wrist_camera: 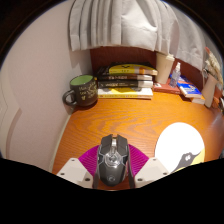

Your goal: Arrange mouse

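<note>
A dark grey computer mouse (113,159) sits between my gripper's two fingers, its front pointing away over the wooden desk (130,115). The magenta pads (88,157) press against both of its sides. My gripper (113,168) is shut on the mouse and holds it low over the near part of the desk. The mouse's underside is hidden.
A green and black mug (83,92) stands at the back left. A stack of books (126,82) lies at the back centre. A white round mat (180,140) lies to the right. Small items (186,88) sit at the back right beneath a curtain (120,25).
</note>
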A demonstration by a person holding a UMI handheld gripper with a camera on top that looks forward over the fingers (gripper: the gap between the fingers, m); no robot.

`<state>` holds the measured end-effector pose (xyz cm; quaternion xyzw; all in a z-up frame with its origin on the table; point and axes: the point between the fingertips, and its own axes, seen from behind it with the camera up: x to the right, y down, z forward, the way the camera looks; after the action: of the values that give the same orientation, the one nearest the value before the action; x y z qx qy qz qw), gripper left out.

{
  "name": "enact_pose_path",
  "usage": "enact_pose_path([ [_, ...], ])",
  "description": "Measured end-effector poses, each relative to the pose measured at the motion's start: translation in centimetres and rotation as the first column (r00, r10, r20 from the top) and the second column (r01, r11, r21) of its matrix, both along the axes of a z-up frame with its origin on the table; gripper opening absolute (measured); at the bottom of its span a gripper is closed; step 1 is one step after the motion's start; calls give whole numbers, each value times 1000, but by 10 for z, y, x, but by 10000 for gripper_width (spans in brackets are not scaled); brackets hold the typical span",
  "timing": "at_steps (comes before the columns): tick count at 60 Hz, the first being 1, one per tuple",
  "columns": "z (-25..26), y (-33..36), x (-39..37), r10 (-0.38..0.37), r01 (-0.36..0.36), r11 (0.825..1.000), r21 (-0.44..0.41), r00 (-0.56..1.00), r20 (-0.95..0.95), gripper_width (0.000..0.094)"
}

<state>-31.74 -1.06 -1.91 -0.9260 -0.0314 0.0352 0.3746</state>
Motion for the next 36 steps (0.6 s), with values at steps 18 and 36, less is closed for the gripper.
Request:
enact_pose_path([
  [18, 38, 22, -21, 125, -125, 992, -18, 992, -8, 400],
  [36, 252, 35, 77, 107, -112, 955, 275, 994, 33, 401],
])
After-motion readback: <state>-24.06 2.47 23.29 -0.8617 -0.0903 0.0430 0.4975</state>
